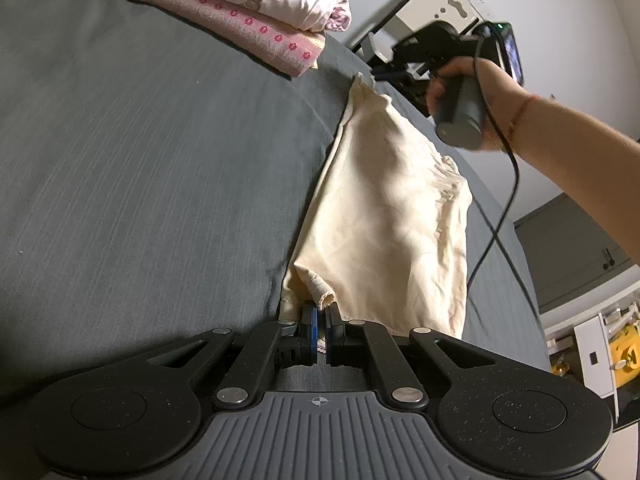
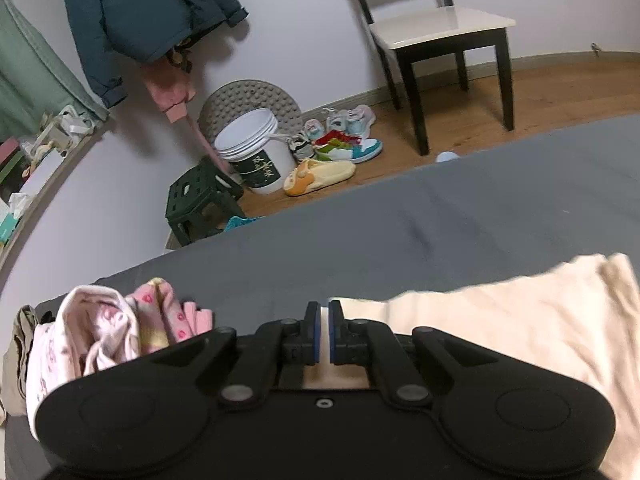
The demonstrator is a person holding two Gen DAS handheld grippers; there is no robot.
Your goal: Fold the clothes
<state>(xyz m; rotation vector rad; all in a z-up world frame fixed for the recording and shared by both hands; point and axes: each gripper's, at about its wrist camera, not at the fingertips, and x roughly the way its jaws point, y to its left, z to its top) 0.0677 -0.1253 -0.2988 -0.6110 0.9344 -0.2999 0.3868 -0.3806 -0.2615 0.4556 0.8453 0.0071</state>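
Observation:
A cream garment (image 1: 384, 216) lies stretched along the dark grey bed sheet (image 1: 140, 160) near its right edge. At the near end my left gripper (image 1: 320, 320) is shut on its hem, with a fold of cloth bunched at the pads. At the far end my right gripper (image 1: 367, 78), held by a hand (image 1: 472, 92), pinches the garment's corner. In the right wrist view the right gripper (image 2: 324, 322) is shut, with the cream garment (image 2: 500, 328) spreading away to its right on the sheet (image 2: 400, 232).
A folded stack of pink and floral clothes (image 1: 240, 4) sits at the far side of the bed, also seen as the pile (image 2: 120, 328) left of the right gripper. Beyond the bed edge stand a chair (image 2: 440, 32), a white bucket (image 2: 256, 152), shoes (image 2: 340, 144) and a green stool (image 2: 200, 204).

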